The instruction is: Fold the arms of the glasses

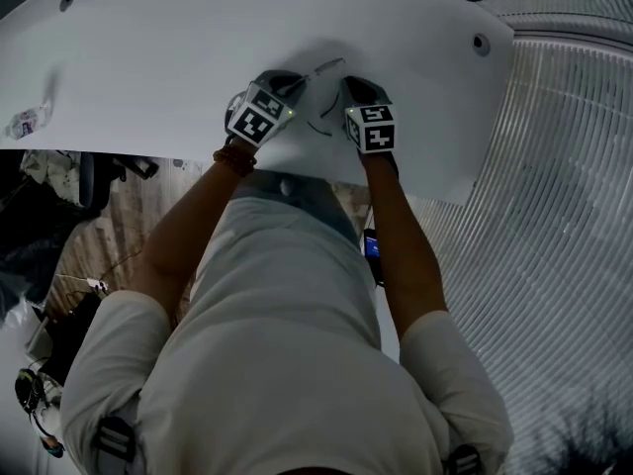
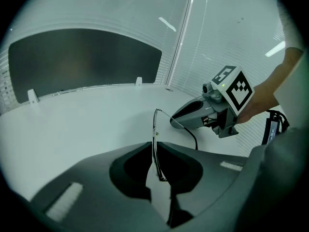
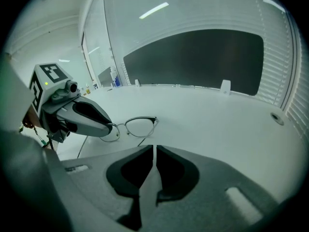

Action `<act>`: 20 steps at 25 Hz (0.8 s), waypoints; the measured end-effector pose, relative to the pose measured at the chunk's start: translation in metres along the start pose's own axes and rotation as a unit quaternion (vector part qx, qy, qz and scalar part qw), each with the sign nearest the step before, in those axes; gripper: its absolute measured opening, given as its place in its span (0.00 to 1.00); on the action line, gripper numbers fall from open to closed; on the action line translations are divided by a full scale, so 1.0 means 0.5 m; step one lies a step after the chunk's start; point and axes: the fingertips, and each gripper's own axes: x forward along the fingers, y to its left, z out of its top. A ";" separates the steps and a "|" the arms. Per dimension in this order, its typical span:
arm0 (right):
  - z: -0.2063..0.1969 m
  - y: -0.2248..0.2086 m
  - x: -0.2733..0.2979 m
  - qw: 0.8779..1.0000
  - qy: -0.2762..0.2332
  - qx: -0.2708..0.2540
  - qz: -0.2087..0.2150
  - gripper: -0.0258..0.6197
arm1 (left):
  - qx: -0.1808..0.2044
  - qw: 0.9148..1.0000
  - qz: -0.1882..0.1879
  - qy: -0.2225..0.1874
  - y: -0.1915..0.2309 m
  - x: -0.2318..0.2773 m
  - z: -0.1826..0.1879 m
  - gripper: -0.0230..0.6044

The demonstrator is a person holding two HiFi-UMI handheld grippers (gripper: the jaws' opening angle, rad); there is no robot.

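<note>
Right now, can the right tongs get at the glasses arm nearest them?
Likely yes: the left tongs hold the glasses by the front, and that arm points at the shut right tongs, nothing between.

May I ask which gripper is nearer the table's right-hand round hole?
Right. The right gripper is at the end of the glasses toward the hole; the left gripper, at the far end.

The left tool grips the glasses, the right tool just beside.
</note>
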 end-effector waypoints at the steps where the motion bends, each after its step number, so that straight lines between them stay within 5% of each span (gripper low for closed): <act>1: 0.000 0.004 0.002 1.000 0.000 0.000 0.002 0.07 | 0.000 1.000 -0.001 0.001 -0.002 0.001 0.000 0.10; 20: 0.013 0.034 0.016 1.000 -0.003 -0.006 0.019 0.07 | -0.003 1.000 -0.011 0.003 -0.026 0.015 0.007 0.10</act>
